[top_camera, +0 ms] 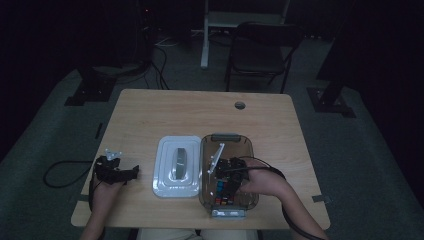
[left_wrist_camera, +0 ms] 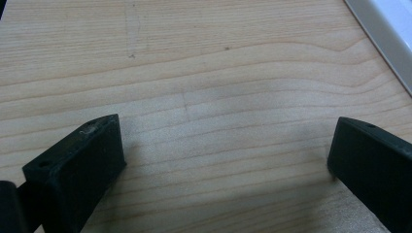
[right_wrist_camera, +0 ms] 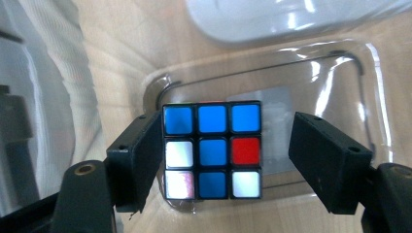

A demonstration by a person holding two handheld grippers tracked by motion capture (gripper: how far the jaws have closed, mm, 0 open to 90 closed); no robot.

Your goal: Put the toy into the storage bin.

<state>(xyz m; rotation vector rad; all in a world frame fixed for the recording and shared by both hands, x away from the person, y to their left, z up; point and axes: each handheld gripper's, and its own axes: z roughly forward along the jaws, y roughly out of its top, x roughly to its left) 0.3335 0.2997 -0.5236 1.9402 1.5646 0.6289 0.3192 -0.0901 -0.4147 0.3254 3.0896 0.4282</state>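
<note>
**Right gripper view: cube sits in the box, my jaws loosened around it**

Right gripper view looks down into a clear plastic box [right_wrist_camera: 340,63] on the wooden table [right_wrist_camera: 131,39]. The cube [right_wrist_camera: 212,149] sits on the box floor, directly between the jaws of my right gripper [right_wrist_camera: 221,160]. Its top face is mostly blue, with white squares and one red. The jaw on the cube's left lies against its side or just beside it; the jaw on the right stands clear, with a gap between pad and cube. So the jaws are apart and not clamping. Beyond the box, ahead of the gripper, lies the white lid [right_wrist_camera: 291,19].

In the high view my right hand reaches into the box, and the lid rests just to the gripper's left. My left gripper [left_wrist_camera: 223,155] hovers over bare table with its jaws wide apart and nothing between them; the lid's edge shows ahead and to its right.

Risks, as I judge them: if I lift out while the near jaw touches the cube, it could drag or tip the cube. The box walls are close, so a jaw could catch one and shift the box.
</note>
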